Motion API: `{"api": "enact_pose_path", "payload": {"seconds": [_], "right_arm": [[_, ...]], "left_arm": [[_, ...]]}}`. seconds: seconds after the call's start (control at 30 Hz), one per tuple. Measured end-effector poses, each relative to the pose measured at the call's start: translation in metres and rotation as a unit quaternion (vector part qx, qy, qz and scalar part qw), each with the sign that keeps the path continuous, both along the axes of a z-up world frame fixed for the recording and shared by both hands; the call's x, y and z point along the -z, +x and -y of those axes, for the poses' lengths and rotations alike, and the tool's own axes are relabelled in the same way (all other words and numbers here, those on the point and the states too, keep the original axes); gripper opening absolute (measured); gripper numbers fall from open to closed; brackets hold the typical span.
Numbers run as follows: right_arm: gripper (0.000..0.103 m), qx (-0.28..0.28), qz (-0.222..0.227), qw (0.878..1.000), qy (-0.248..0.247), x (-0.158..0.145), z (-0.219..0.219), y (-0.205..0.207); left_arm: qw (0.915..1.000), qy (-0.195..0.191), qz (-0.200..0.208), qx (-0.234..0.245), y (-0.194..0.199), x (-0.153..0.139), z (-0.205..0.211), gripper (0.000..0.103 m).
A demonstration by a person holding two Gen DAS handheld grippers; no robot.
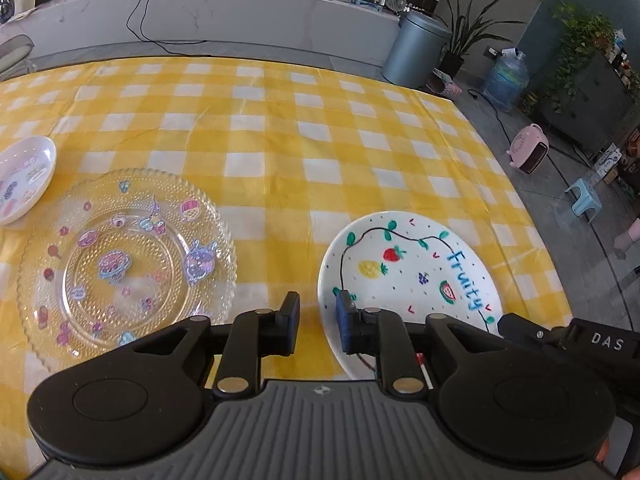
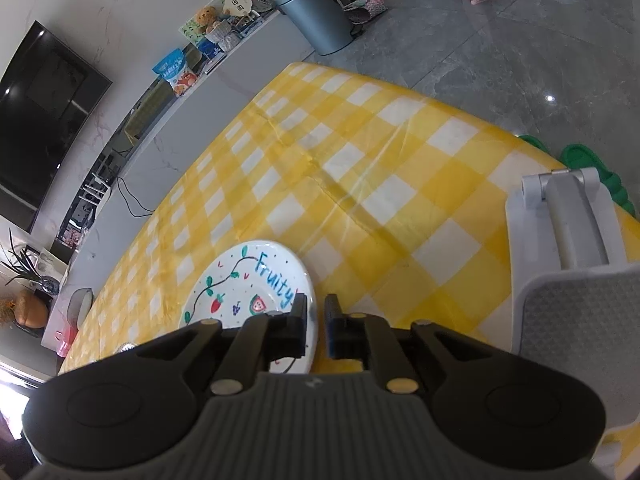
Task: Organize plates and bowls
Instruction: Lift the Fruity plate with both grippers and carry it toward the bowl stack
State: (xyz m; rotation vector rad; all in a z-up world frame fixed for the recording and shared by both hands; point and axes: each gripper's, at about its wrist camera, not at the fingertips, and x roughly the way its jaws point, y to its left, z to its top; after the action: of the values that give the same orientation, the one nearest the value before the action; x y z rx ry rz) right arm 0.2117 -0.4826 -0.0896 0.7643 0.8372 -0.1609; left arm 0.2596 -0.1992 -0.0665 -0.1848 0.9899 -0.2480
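Left wrist view: the left gripper (image 1: 318,320) points down at a tabletop (image 1: 280,128) covered in yellow and white checks. Its jaws stand a little apart. The right pad (image 1: 345,322) lies over the near left rim of the white plate (image 1: 404,276); the left pad (image 1: 291,320) is over bare cloth just outside that rim. The rim seems to sit in the gap, but I cannot tell whether either pad presses on it. The white plate, painted with fruit and the word "Fruity", sits at 4 o'clock on the tabletop. A clear glass plate (image 1: 128,260) with cartoon stickers lies at 8 o'clock, well apart from the white one. Just beyond it, at 9 o'clock, a small white dish (image 1: 24,180) is cut by the frame edge, almost touching the glass plate's rim. The right gripper's black body (image 1: 568,340) enters at 4 o'clock, its tip at the white plate's near right rim. A grey bin (image 1: 416,48) stands on the floor at 1 o'clock.

Right wrist view: the right gripper (image 2: 316,320) has its jaws narrow, with a slim gap. The left pad (image 2: 300,312) rests over the white plate's (image 2: 248,284) right rim at 6 o'clock; the right pad (image 2: 331,320) is just outside the rim. Whether the rim is pinched I cannot tell. A grey and white stand (image 2: 568,264) sits on the tabletop (image 2: 360,168) at 3 o'clock. The bin (image 2: 316,12) is at 12 o'clock.
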Motion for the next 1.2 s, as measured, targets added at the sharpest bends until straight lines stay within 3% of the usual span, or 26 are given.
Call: {"api": "enact_pose_path", "payload": {"seconds": [0.37, 0.77, 1.2], "right_arm": [[0.009, 0.000, 0.000, 0.999, 0.044, 0.010, 0.004, 0.002], [0.006, -0.002, -0.002, 1.000, 0.025, 0.006, -0.001, 0.001], [0.005, -0.009, 0.008, 0.998, 0.060, -0.002, 0.001, -0.013]], "left_arm": [[0.9999, 0.002, 0.007, 0.012, 0.007, 0.003, 0.013, 0.023], [0.9998, -0.018, 0.011, -0.005, 0.002, -0.002, 0.003, 0.015], [0.9990, -0.036, 0.015, -0.024, -0.018, -0.016, -0.011, 0.013]]}}
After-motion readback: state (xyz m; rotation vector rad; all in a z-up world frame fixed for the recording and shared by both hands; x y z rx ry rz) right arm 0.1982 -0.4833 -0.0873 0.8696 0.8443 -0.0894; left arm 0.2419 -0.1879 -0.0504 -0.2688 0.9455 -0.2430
